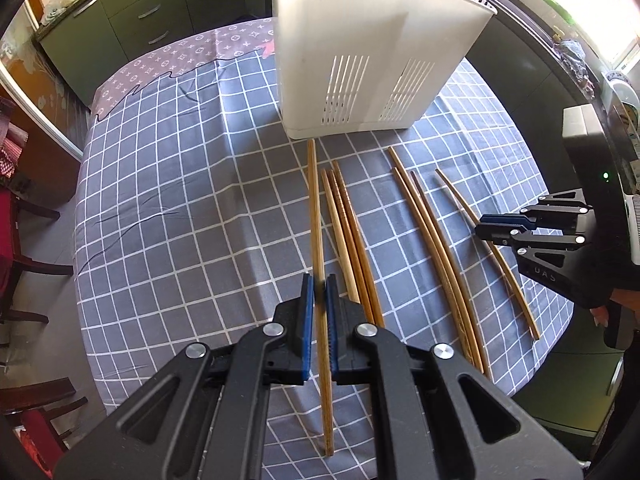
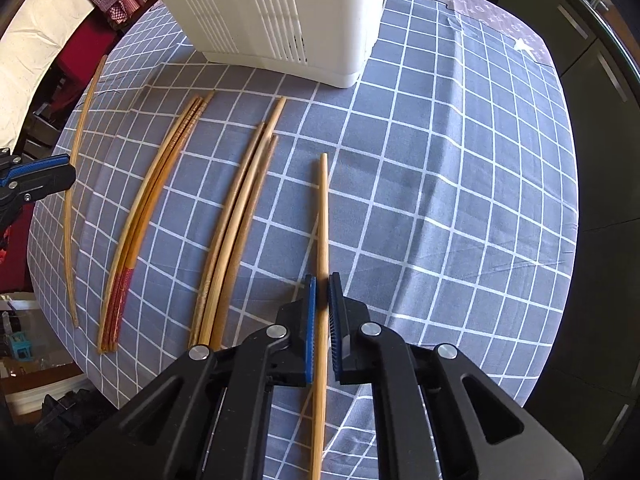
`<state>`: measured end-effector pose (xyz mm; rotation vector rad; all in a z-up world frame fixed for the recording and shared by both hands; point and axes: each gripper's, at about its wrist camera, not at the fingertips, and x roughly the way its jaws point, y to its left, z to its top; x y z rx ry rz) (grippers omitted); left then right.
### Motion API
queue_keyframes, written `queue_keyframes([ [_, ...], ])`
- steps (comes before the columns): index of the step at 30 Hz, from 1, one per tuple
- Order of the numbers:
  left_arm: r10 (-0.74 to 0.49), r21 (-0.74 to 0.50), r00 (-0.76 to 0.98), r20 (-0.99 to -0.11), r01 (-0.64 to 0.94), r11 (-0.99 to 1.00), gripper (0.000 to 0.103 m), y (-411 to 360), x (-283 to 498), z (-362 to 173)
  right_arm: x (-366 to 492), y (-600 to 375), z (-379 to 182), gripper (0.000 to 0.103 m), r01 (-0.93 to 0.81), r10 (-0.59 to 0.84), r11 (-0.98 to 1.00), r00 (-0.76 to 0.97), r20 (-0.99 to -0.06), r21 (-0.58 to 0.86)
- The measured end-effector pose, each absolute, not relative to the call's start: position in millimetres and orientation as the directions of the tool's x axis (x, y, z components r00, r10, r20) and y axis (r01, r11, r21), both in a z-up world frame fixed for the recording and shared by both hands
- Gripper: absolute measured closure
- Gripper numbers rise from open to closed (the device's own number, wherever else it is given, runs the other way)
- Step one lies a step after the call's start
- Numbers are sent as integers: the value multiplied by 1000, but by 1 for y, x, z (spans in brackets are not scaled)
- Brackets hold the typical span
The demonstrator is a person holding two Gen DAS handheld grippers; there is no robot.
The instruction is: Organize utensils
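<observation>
Several wooden chopsticks lie side by side on the grey checked tablecloth (image 1: 180,200) in front of a white slotted utensil holder (image 1: 372,60), which also shows in the right wrist view (image 2: 280,12). My left gripper (image 1: 320,286) is shut on the leftmost chopstick (image 1: 316,208), which runs lengthwise between its blue pads. My right gripper (image 2: 322,284) is shut on the rightmost chopstick (image 2: 323,208), gripped about halfway along. Each gripper shows in the other's view: the right gripper (image 1: 478,228) over its chopstick (image 1: 456,192), the left gripper (image 2: 72,172) beside its own (image 2: 66,232).
Two bundles of three chopsticks lie between the held ones (image 1: 348,240) (image 1: 432,256). Green cabinets (image 1: 120,20) stand behind the table. Dark wooden chairs with red cushions (image 1: 24,240) stand at its left edge. A dark counter (image 2: 600,120) runs along the right.
</observation>
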<state>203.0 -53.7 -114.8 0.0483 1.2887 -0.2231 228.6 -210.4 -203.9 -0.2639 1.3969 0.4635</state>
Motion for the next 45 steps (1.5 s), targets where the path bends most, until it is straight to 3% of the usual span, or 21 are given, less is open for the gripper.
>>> queue_keyframes([
  [11, -162, -81, 354, -921, 232, 969, 97, -47, 180, -71, 186, -251, -112, 96, -473, 355, 861, 292, -888, 188],
  [18, -163, -64, 412, -896, 243, 968, 97, -44, 165, -45, 154, -268, -63, 96, -498, 408, 848, 388, -826, 185],
  [35, -162, -50, 470, -868, 241, 969, 97, -38, 156, -21, 141, -270, -46, 96, -513, 417, 842, 428, -802, 164],
  [45, -178, -53, 509, -842, 251, 966, 97, -40, 167, 10, 150, -268, 4, 96, -534, 462, 830, 491, -739, 164],
])
